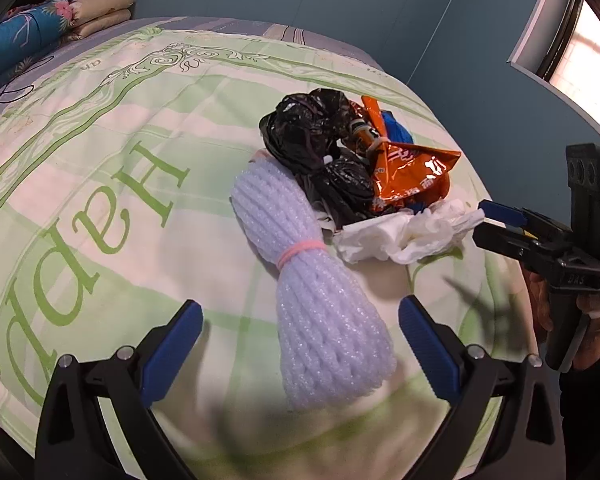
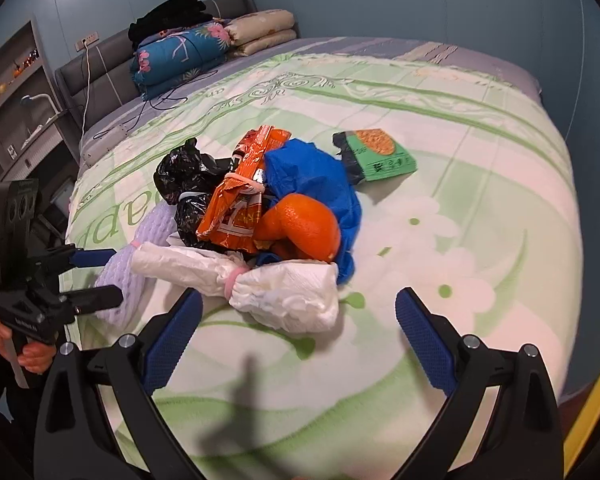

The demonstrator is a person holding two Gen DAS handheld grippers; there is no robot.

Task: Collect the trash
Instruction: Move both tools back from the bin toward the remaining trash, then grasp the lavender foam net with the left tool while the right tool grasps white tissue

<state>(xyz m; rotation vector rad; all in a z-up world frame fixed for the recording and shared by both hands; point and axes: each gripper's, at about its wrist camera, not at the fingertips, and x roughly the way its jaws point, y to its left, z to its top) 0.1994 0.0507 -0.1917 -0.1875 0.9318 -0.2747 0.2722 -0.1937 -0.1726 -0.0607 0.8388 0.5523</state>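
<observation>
A pile of trash lies on the green-and-white bedspread (image 1: 120,152). My left gripper (image 1: 302,320) is open, with its fingers on either side of a white foam net bundle (image 1: 324,304) tied with a pink band. Behind the bundle sit a black plastic bag (image 1: 308,128), an orange snack wrapper (image 1: 412,176) and a crumpled white tissue (image 1: 404,236). My right gripper (image 2: 300,320) is open and straddles the near end of the banded tissue bundle (image 2: 268,288). Beyond that are an orange peel (image 2: 304,228), a blue bag (image 2: 312,176) and a green packet (image 2: 380,152) lying apart.
Folded quilts (image 2: 188,52) and black clothing are stacked by the grey headboard (image 2: 100,68), with cables (image 2: 156,100) trailing on the bed. A shelf unit (image 2: 16,92) stands left of the bed. A window (image 1: 580,52) is in the blue wall. The bed edge is near me.
</observation>
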